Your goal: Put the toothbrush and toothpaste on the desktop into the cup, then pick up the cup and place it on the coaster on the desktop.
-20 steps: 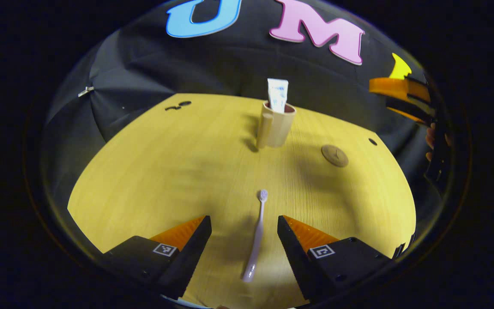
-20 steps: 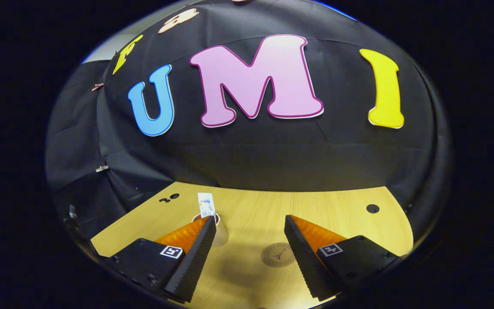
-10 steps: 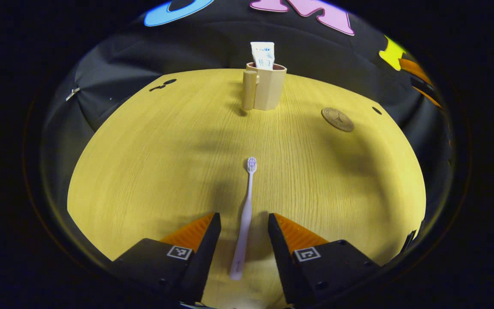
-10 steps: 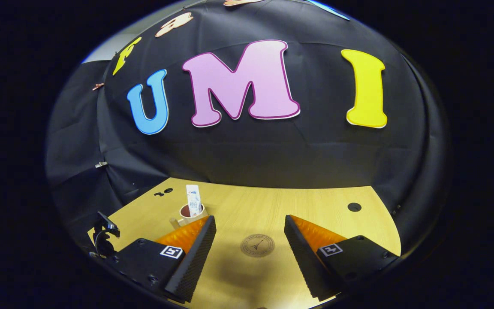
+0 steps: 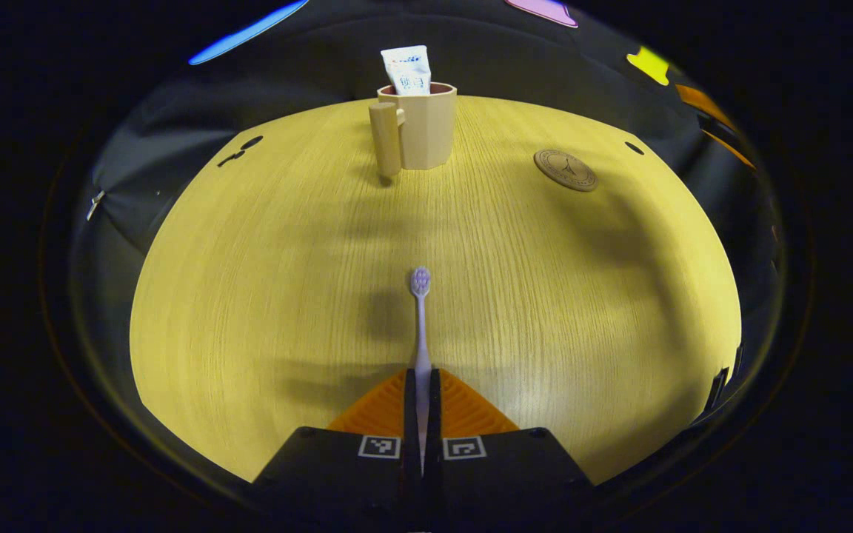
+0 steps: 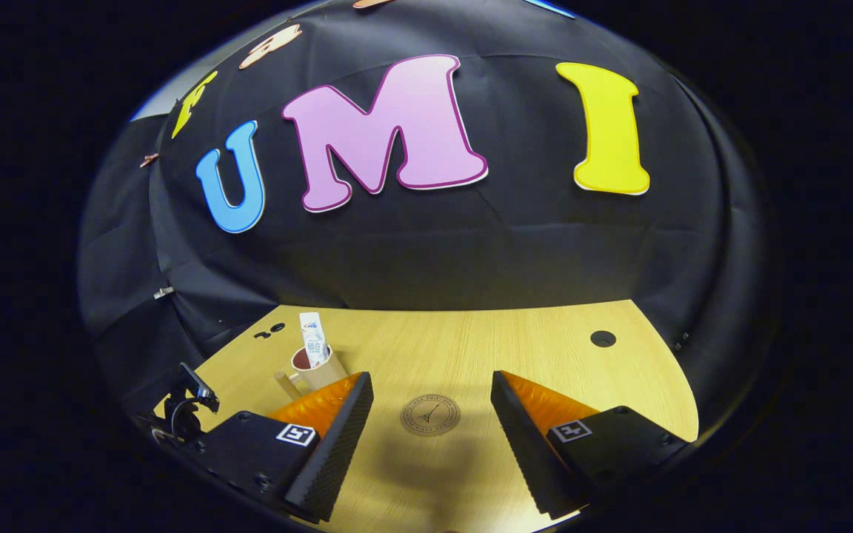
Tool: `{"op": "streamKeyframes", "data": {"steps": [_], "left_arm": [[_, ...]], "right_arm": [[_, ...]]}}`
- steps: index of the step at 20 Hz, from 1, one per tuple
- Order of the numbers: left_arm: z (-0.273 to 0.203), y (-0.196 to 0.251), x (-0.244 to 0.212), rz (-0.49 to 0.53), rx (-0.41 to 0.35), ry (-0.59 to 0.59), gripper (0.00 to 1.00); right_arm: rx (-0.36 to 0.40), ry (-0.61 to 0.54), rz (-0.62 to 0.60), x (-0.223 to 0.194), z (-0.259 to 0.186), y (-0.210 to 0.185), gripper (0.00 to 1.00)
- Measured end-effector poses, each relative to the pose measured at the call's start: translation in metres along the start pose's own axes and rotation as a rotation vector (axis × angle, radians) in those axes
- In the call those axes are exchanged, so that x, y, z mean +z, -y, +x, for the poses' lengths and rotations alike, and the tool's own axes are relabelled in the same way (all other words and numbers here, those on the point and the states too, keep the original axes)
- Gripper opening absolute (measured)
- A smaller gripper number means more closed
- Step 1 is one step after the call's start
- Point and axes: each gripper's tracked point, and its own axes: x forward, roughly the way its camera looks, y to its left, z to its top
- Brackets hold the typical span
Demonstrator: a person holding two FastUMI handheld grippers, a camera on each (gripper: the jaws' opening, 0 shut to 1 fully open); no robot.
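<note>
A pale lilac toothbrush [image 5: 419, 318] lies on the wooden desktop [image 5: 263, 281], head pointing away, and my left gripper [image 5: 421, 381] is shut on its handle. At the far side stands a beige cup [image 5: 420, 126] with a handle on its left, and a white toothpaste tube [image 5: 407, 70] sticks up out of it. A round brown coaster [image 5: 565, 169] lies to the cup's right. In the right gripper view, my right gripper [image 6: 432, 396] hangs open above the desktop [image 6: 545, 348], with the coaster [image 6: 430, 414] showing between its fingers and the cup [image 6: 313, 370] with the toothpaste [image 6: 313, 340] at the left.
Small dark holes sit in the desktop at the far left [image 5: 241, 146] and far right [image 5: 634, 148]. A black clamp-like mount [image 6: 186, 403] sticks up at the desktop's left edge in the right gripper view. The black cloth wall closes off the far side.
My left gripper has gone down and forward along the toothbrush and shut on its handle. My right gripper has drifted a little, still open, so the cup and coaster sit further left.
</note>
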Motion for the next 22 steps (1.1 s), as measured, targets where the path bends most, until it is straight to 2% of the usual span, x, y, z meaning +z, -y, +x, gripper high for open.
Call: {"op": "streamKeyframes", "data": {"steps": [3,5,8,13,16,22], "left_arm": [[-0.001,0.001,0.005,-0.022,-0.001,0.015,0.06],[-0.008,0.003,0.019,-0.052,-0.007,0.076,0.06],[-0.028,0.006,0.058,-0.094,-0.044,0.201,0.06],[-0.061,-0.005,0.113,-0.136,-0.070,0.328,0.06],[-0.083,-0.011,0.150,-0.136,-0.068,0.417,0.06],[-0.113,0.000,0.252,-0.093,-0.111,0.688,0.06]], "right_arm": [[-0.008,-0.017,0.006,-0.005,0.004,0.004,0.98],[-0.011,-0.020,0.000,-0.006,0.005,0.006,0.98],[-0.017,-0.031,-0.014,-0.011,0.005,0.010,0.98],[-0.027,-0.044,-0.010,-0.014,0.009,0.015,0.98],[-0.029,-0.057,-0.015,-0.019,0.011,0.017,0.98],[-0.040,-0.083,-0.014,-0.028,0.017,0.027,0.98]]}}
